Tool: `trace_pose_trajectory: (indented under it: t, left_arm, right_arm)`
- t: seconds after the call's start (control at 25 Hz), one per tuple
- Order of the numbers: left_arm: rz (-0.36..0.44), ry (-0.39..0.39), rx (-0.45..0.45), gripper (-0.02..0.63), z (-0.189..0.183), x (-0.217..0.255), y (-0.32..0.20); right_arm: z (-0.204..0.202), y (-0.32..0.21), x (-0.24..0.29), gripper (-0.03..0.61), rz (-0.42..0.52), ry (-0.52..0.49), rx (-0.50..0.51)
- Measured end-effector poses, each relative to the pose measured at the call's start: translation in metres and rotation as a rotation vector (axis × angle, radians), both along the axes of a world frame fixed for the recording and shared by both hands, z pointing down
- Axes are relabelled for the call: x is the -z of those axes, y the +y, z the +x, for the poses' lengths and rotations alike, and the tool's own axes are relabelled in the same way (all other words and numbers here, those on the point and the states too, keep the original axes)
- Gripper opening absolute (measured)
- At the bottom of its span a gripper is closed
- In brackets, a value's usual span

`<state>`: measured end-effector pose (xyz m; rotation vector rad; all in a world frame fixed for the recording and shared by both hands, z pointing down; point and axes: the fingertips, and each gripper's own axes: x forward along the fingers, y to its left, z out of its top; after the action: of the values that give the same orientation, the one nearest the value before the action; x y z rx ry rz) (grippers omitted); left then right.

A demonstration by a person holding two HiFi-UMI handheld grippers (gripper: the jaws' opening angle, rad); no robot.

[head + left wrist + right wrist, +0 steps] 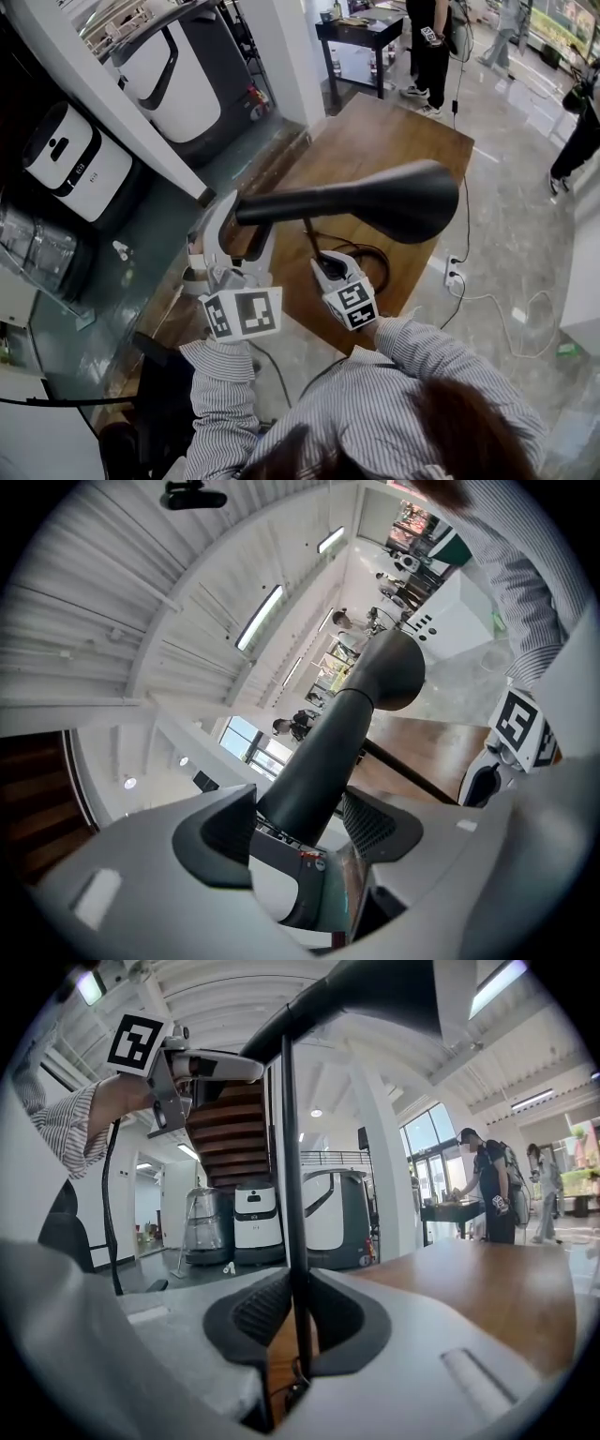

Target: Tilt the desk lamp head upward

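Lamp head (375, 202) over table (398, 141)

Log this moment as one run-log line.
left gripper: shut on lamp head neck | right gripper: shut on lamp stem | lamp: on wooden desk | phase: both grips set for tilt

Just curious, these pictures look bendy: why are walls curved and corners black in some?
Left gripper view: a wide-angle lens bows the ceiling beams, blackens the corners and makes the lamp head loom large. Right gripper view: same bowing and dark rim; the thin lamp stem looks sharp. Head view: milder bending, no black corners.
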<state>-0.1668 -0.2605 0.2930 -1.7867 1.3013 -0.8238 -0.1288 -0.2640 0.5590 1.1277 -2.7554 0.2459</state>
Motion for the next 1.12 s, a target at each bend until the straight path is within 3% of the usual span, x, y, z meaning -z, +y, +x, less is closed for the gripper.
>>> trace_pose_trajectory:
  t: [0.4, 0.64, 0.88, 1.12]
  left_arm:
    - [-0.056, 0.286, -0.002, 0.284, -0.002, -0.018, 0.002]
    - [-0.064, 0.390, -0.031, 0.274, -0.002, -0.029, 0.001]
    - [-0.134, 0.533, -0.076, 0.252, 0.006, -0.044, 0.002]
    - [-0.160, 0.592, -0.073, 0.250, 0.006, -0.047, 0.000]
  right_arm:
    - [-0.001, 0.001, 0.002, 0.054, -0.011, 0.005, 0.016]
    - [0.000, 0.000, 0.002, 0.054, -0.013, 0.005, 0.019]
    - [0.001, 0.000, 0.001, 0.054, -0.013, 0.004, 0.016]
    - [0.000, -0.001, 0.002, 0.054, -0.018, -0.006, 0.011]
